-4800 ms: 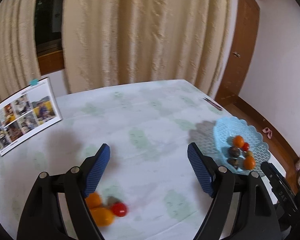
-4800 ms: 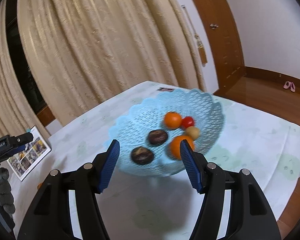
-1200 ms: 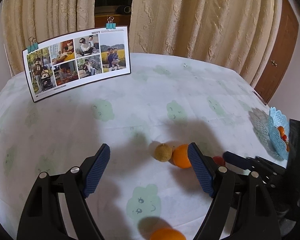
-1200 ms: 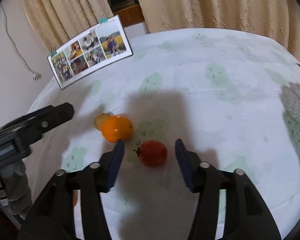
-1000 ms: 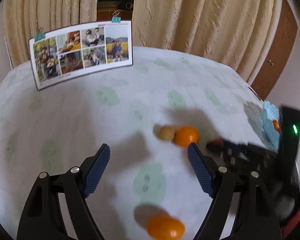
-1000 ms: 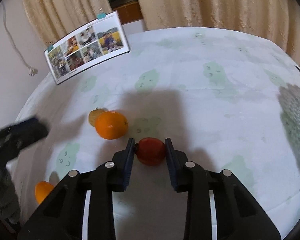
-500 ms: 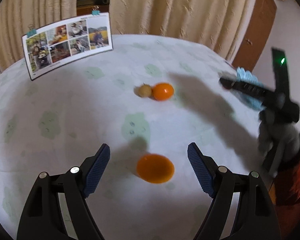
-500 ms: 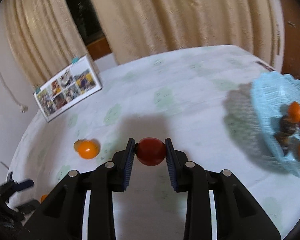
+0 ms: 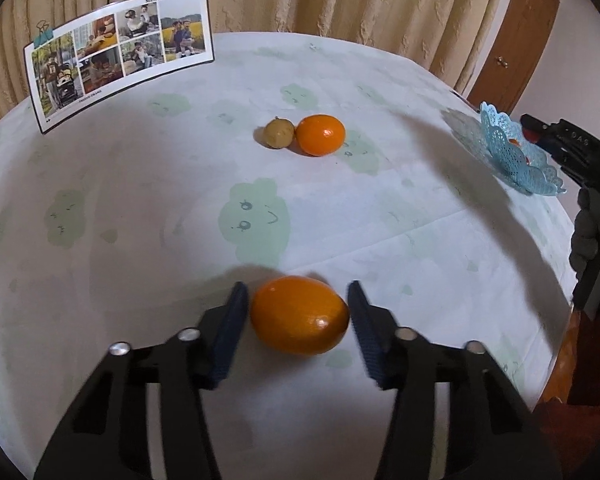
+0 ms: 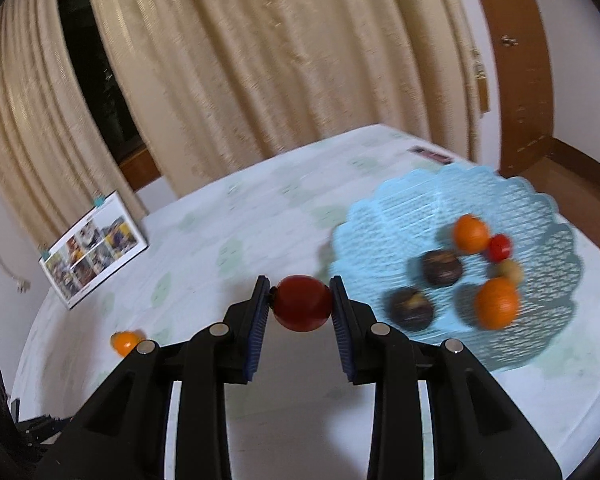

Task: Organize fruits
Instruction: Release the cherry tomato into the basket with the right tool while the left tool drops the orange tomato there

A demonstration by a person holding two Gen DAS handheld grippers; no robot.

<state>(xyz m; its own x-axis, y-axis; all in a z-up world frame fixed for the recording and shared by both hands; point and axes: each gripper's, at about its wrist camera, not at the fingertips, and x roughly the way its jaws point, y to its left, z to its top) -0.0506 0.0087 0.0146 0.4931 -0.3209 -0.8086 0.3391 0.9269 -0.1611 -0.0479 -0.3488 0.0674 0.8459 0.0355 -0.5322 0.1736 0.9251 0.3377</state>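
My left gripper [image 9: 298,312] is open around an orange [image 9: 299,314] lying on the table, with small gaps between the pads and the fruit. Farther back lie a second orange [image 9: 321,135] and a small brown fruit [image 9: 278,133], touching. My right gripper [image 10: 300,304] is shut on a red tomato [image 10: 302,303] and holds it above the table, just left of the blue basket [image 10: 420,208]. The basket holds two oranges, two dark fruits, a small red fruit and a pale one. It also shows in the left wrist view [image 9: 512,156] at the right table edge.
A photo board [image 9: 120,52] stands at the back left of the table [image 9: 140,200]. Curtains hang behind. A wooden door [image 9: 512,36] is at the right. The table edge runs near the basket [image 10: 560,380].
My left gripper has moved down over the near orange and its jaws have narrowed around it. My right gripper has carried the tomato up and right toward the basket.
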